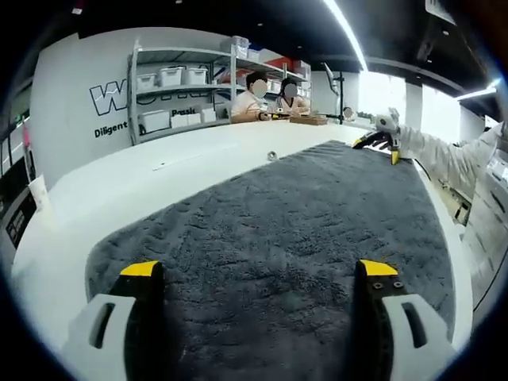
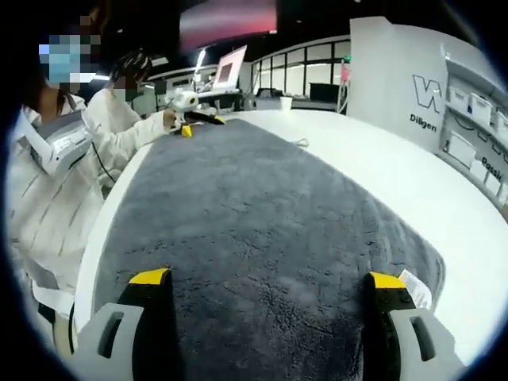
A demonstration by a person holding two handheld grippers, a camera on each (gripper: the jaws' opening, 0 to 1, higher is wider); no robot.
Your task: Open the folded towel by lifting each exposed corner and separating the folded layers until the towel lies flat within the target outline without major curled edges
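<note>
Grey towel (image 1: 278,238) spread flat over white tabletop (image 1: 119,182), reaching near the far edge; white label (image 2: 414,287) at one corner. Left claw (image 1: 258,274) wide apart above one end, gripping nothing. Right claw (image 2: 268,279) likewise wide and empty above the opposite end

Towel (image 1: 270,238) lies spread on the bench (image 1: 159,171), one hand-held gripper at each end. Left hand-held gripper (image 1: 258,278) jaws straddle the near edge in the left gripper view, right hand-held gripper (image 1: 379,141) at the far corner. Shelving (image 1: 182,87) stands behind the bench. Towel label (image 2: 414,287) lies beside the right jaw in the right gripper view.
</note>
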